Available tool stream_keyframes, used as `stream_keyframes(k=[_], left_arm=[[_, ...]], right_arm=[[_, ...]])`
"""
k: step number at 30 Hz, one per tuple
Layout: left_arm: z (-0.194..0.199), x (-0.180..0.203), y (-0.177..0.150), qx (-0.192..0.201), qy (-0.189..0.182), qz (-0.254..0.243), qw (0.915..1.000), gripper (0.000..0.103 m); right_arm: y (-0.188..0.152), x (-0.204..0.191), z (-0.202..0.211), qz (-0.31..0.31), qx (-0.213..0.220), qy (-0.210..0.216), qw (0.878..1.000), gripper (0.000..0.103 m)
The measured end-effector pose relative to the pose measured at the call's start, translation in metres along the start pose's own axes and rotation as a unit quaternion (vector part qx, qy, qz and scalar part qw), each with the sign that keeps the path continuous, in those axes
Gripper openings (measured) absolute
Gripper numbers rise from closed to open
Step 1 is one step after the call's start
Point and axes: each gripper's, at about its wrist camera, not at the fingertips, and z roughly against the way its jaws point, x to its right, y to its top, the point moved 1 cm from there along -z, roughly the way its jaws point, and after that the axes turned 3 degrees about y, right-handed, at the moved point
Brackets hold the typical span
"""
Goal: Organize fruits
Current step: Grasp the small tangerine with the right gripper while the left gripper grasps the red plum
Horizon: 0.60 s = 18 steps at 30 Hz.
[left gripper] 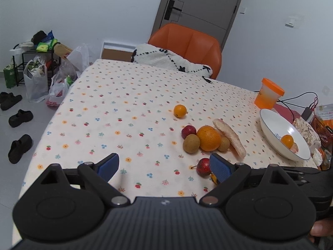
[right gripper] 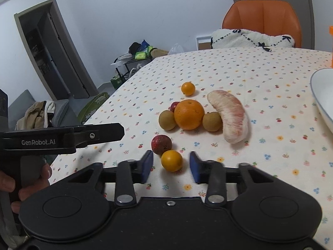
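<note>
R tool [right gripper: 171,164] spread wide around a small orange [right gripper: 172,160] on the table [right gripper: 270,166], pads not touching it. L tool [left gripper: 164,166] gaping, empty; only its view shows the bowl [left gripper: 270,129] w/ another small orange [left gripper: 287,140], far right

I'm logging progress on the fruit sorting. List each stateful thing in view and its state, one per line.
Left gripper: open, empty.
Right gripper: open, straddling the small orange, not clamped.
White bowl: tilted, holds one small orange fruit.
Orange cup: upright, lid on.
Door: closed.
Big orange: on the cloth, touching both brown fruits.
Pomelo segment: peeled, lying on the cloth.
</note>
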Motion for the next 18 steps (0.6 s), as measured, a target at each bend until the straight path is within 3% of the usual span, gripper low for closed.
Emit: stream_keyframes(k=[9, 18], left_arm=[[-0.013, 0.008, -0.001, -0.012, -0.027, 0.000, 0.9996, 0.086], [-0.027, 0.034, -0.009, -0.027, -0.066, -0.027, 0.9971, 0.064]], right_arm=[[0.000, 0.010, 0.015, -0.012, 0.014, -0.017, 1.000, 0.021], [-0.002, 0.026, 0.032, -0.025, 0.026, -0.052, 0.998, 0.021]])
